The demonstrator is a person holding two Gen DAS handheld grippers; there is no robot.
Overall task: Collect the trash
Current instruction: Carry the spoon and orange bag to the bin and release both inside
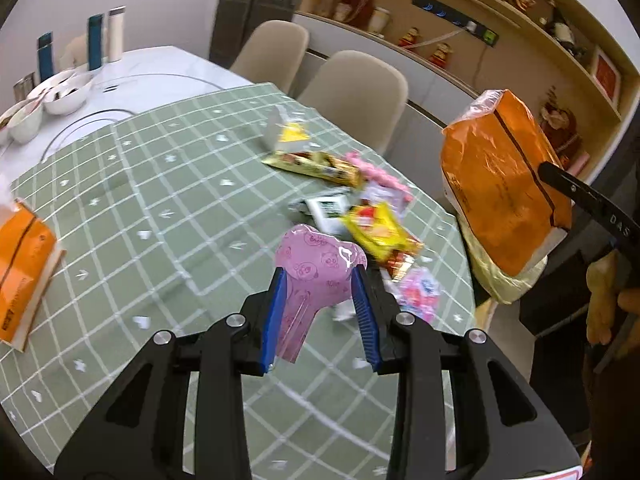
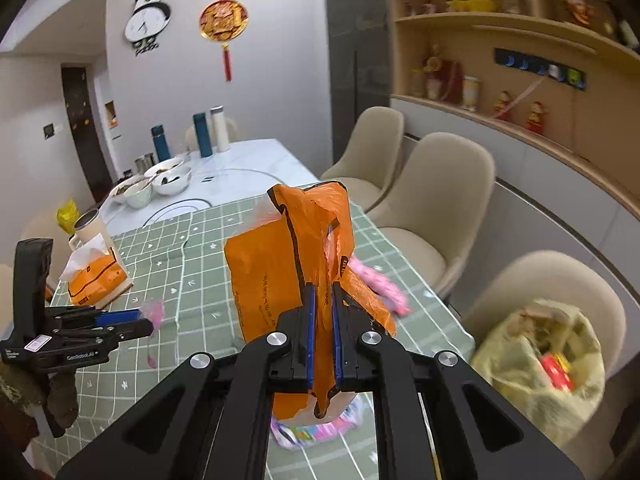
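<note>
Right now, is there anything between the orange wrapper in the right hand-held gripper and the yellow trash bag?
Nothing visible. The right hand-held gripper holds the orange wrapper above the table's edge; the yellow trash bag sits open on the chair beside the table, with only open air between them.

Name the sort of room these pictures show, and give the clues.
Probably a home dining room: a table with bowls, chairs beside it, and shelves of figurines.
</note>
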